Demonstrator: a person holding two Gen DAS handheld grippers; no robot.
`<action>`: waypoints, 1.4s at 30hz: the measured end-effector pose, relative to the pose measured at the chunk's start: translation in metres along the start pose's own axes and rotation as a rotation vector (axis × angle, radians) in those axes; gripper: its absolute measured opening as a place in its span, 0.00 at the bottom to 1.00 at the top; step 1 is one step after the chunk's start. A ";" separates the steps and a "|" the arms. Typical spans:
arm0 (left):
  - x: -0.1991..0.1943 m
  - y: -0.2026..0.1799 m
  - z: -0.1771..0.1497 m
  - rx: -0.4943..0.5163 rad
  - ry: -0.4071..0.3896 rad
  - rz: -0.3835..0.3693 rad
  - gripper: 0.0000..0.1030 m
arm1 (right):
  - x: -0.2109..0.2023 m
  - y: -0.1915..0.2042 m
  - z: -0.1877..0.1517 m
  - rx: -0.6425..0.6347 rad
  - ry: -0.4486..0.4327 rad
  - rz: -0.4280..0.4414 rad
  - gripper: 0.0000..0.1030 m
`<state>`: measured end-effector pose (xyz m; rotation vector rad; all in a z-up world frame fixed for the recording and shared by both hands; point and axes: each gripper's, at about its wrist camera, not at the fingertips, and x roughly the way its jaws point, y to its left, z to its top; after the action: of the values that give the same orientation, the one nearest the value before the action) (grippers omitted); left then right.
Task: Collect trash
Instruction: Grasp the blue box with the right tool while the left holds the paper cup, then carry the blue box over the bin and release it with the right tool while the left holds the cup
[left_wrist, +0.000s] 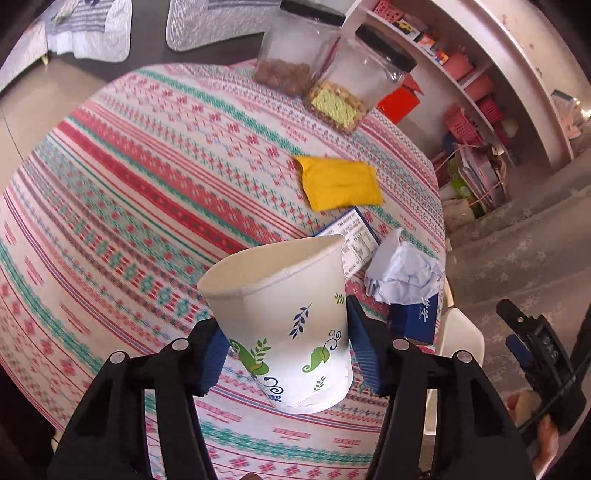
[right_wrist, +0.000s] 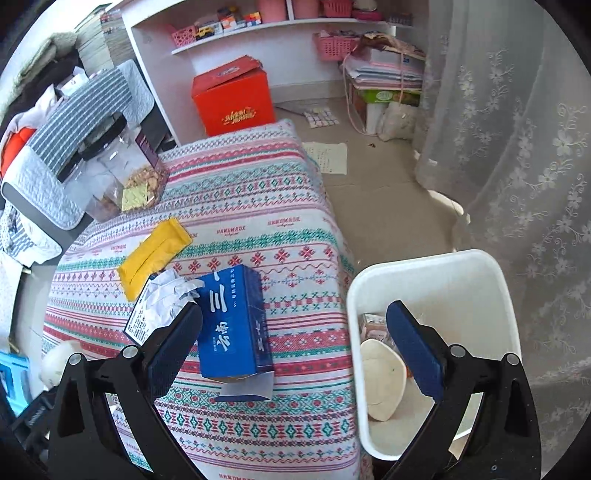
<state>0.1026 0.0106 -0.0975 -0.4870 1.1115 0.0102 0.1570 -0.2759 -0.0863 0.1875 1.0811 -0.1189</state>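
Yellow pouch (left_wrist: 338, 182) beyond left gripper's (left_wrist: 286, 354) cup (left_wrist: 291, 328)

The left wrist view looks down close along its hand-held gripper (left_wrist: 288, 354) across the patterned counter (left_wrist: 147, 192) toward shelves at upper right. The right wrist view sits higher and farther back, facing the counter's edge, white bin (right_wrist: 436, 266) and floor. Both share the yellow pouch (left_wrist: 340, 182) (right_wrist: 153, 251), jars and blue box.
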 end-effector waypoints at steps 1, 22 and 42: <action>-0.008 0.005 0.004 0.027 -0.016 0.012 0.56 | 0.008 0.008 -0.002 -0.035 0.034 0.004 0.93; -0.027 0.040 0.036 0.092 -0.126 0.069 0.57 | 0.072 0.071 -0.024 -0.306 0.159 -0.126 0.53; -0.052 0.028 0.038 0.133 -0.238 0.075 0.57 | -0.027 0.065 -0.012 -0.230 -0.069 0.081 0.52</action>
<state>0.1048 0.0620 -0.0499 -0.3158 0.8900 0.0576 0.1463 -0.2096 -0.0613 0.0195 1.0082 0.0717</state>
